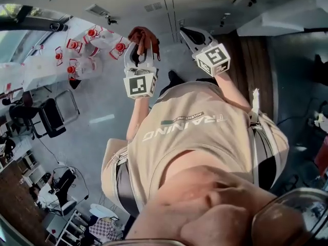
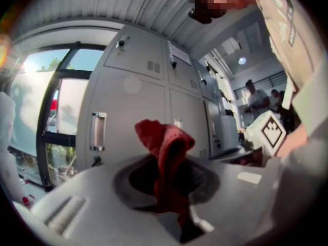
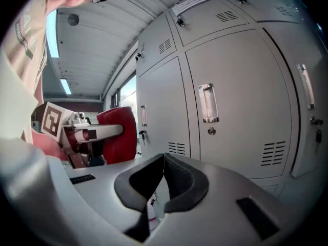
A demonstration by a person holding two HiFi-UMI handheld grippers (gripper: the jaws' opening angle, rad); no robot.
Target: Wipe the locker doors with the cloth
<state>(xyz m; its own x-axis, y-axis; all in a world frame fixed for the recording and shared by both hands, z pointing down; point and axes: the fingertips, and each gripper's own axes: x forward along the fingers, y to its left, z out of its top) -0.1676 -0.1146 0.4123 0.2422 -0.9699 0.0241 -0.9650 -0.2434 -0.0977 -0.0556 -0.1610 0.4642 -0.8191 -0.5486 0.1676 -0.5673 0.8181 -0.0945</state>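
Holding the left gripper [image 1: 139, 49] up before the lockers, I had its jaws clenched on the red cloth [image 2: 165, 146]. The cloth stood bunched between the pads and rose above them in a folded peak. In the left gripper view it showed against a grey locker door [image 2: 128, 86] with a vertical handle [image 2: 98, 131] to its left. I could not tell whether the cloth touched the metal. A window [image 2: 36, 86] with a dark frame lay further left of that door.

From the right gripper view I saw the left gripper [image 3: 105, 131] side-on, near the row of doors, with the cloth [image 3: 119, 133] hanging as a red bulk about its tip.

The right gripper [image 3: 164, 160] was closed on nothing: its dark pads met at the tips, with only a narrow gap lower down. It faced another locker door [image 3: 241, 76], apart from it, where a clear handle [image 3: 206, 102] stood above a round lock [image 3: 211, 131] and vent slots [image 3: 271, 154]. A paper label [image 3: 190, 3] sat on the upper door.

In the head view the two grippers were near each other, the right gripper [image 1: 187, 35] just beside the cloth [image 1: 143, 35].
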